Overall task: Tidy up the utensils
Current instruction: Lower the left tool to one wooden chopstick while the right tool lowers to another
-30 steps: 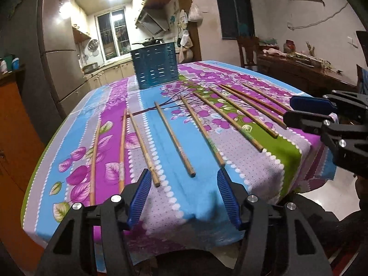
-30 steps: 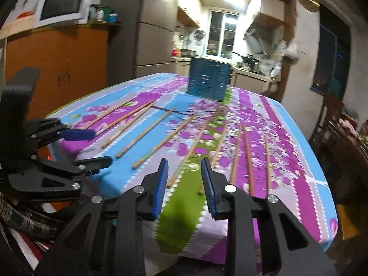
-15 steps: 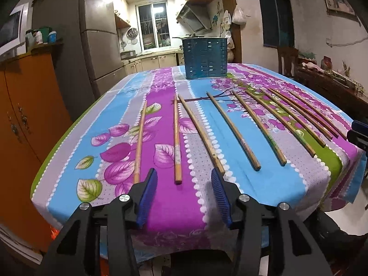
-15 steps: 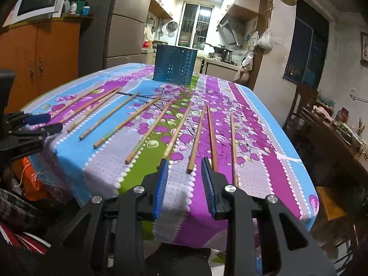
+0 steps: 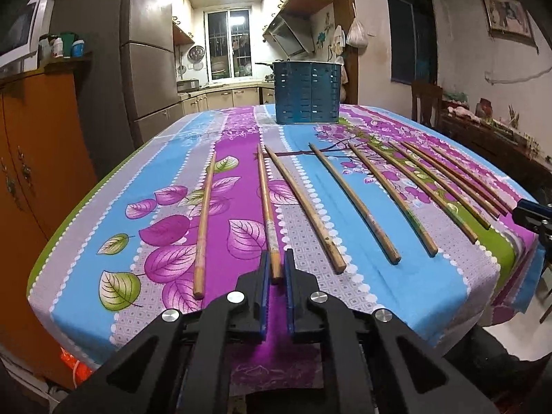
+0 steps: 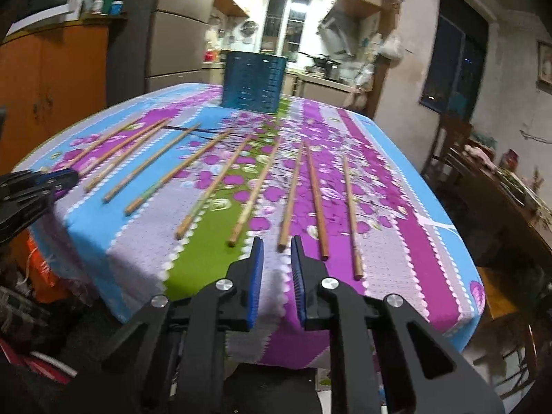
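Matt wooden chopsticks (image 5: 267,207) lie on printed cloth (image 5: 165,214); the perforated basket (image 5: 307,93) looks plastic.

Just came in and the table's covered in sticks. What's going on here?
A person with a two-finger tool in each hand is tidying chopsticks laid in a row on a flowered tablecloth. The left tool has shut on the near end of the second chopstick from the left. The right tool is closing in front of another chopstick, with nothing gripped yet. A blue basket stands at the far end of the table, and no chopstick shows above its rim.
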Demonstrator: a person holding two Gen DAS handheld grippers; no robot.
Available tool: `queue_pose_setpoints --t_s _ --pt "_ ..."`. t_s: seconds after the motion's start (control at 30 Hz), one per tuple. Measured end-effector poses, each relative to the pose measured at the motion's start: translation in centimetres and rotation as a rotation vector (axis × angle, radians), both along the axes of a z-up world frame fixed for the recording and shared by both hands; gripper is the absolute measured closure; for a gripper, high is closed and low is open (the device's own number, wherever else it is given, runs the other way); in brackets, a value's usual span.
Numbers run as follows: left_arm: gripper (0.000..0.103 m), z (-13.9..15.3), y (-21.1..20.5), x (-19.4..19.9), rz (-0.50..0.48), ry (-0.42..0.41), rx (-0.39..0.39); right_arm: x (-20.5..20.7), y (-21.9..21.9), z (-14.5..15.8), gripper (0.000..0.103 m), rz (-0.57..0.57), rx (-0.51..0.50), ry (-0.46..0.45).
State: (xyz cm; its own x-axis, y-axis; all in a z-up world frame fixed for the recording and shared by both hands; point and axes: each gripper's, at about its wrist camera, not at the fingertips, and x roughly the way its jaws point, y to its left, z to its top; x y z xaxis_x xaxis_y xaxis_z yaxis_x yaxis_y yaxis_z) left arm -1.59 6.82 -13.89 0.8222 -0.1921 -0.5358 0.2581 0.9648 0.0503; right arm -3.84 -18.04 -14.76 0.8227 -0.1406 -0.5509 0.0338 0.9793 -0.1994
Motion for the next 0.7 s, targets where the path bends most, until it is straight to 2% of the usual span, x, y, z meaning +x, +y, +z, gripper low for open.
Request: queue_pose_setpoints --t_s 0.17,0.33,0.5,0.7 --pt "0.094 -0.1 0.0 -0.1 -0.004 -0.011 0.004 1.3 0.2 -0.6 0.088 -0.02 -0.023 0.013" --pt "0.094 -0.1 0.1 0.0 -0.005 -0.006 -0.002 2.4 -0.4 -1.3 0.088 -0.031 -0.002 0.027" --pt "0.094 -0.1 0.0 0.1 0.0 -0.007 -0.001 2.3 -1.0 -1.7 0.096 -0.011 0.039 -0.001" --pt "0.094 -0.1 0.0 0.1 0.004 -0.008 0.002 2.1 -1.9 -1.3 0.097 -0.008 0.131 -0.014"
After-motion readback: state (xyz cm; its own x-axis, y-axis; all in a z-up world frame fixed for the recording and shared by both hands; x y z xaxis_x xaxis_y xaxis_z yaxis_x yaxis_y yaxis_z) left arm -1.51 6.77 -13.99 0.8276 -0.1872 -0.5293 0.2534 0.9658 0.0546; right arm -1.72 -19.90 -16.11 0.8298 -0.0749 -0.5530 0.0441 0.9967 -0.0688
